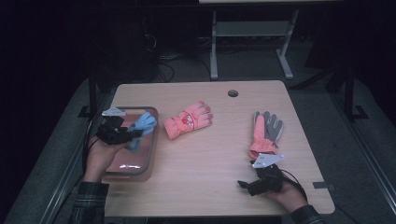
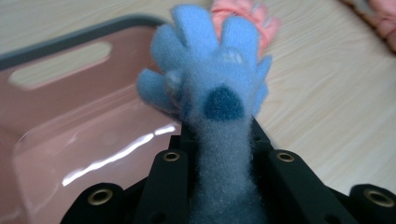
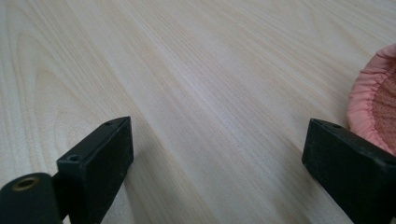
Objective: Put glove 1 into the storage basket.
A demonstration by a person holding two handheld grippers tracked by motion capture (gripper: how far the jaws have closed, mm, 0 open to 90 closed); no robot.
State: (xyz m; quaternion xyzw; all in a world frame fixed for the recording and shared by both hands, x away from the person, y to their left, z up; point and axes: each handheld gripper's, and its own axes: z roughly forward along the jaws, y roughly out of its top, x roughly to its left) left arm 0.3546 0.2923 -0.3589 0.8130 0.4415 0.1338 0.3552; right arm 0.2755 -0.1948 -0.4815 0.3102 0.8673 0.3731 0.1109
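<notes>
My left claw is clenched on a fuzzy blue glove, gripping it by the cuff so the fingers fan out ahead of me — it hangs over the near-right corner of the pink tray at the desk's left edge. My right claw sits released low over bare wood, jaws wide, just beside the cuff of a pink-and-grey glove. A pink glove lies mid-desk; its pattern looks like a small print, though it's blurred.
</notes>
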